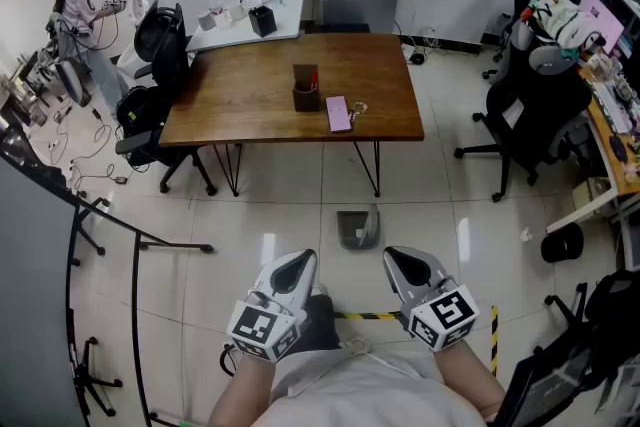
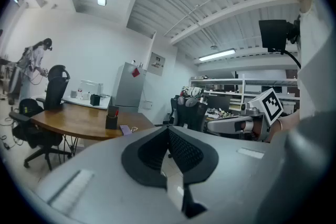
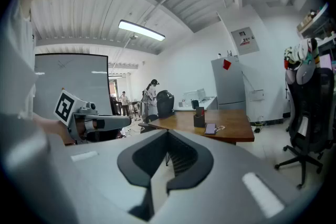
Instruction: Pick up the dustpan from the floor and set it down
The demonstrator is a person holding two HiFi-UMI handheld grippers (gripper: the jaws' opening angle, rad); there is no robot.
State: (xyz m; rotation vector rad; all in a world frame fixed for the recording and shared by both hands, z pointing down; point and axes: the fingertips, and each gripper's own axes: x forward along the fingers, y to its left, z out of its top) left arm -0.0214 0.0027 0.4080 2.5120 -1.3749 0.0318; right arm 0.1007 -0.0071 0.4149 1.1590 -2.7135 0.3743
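The brown wooden table (image 1: 290, 95) stands at 12 o'clock in the head view. Low in the frame, the left gripper (image 1: 298, 263) is at about 7 o'clock and the right gripper (image 1: 402, 260) at about 5 o'clock. Both have their jaws fully together and grip nothing. The grey dustpan (image 1: 358, 228) lies on the tiled floor (image 1: 270, 215) at 6 o'clock, between the table and the grippers, touching neither.

Bare floor (image 1: 290, 215) lies open at twelve o'clock up to the dustpan (image 1: 358, 228) — table legs (image 1: 377, 170) stand just beyond. A black stand (image 1: 140, 240) crowds nine o'clock, an office chair (image 1: 525, 115) two o'clock.
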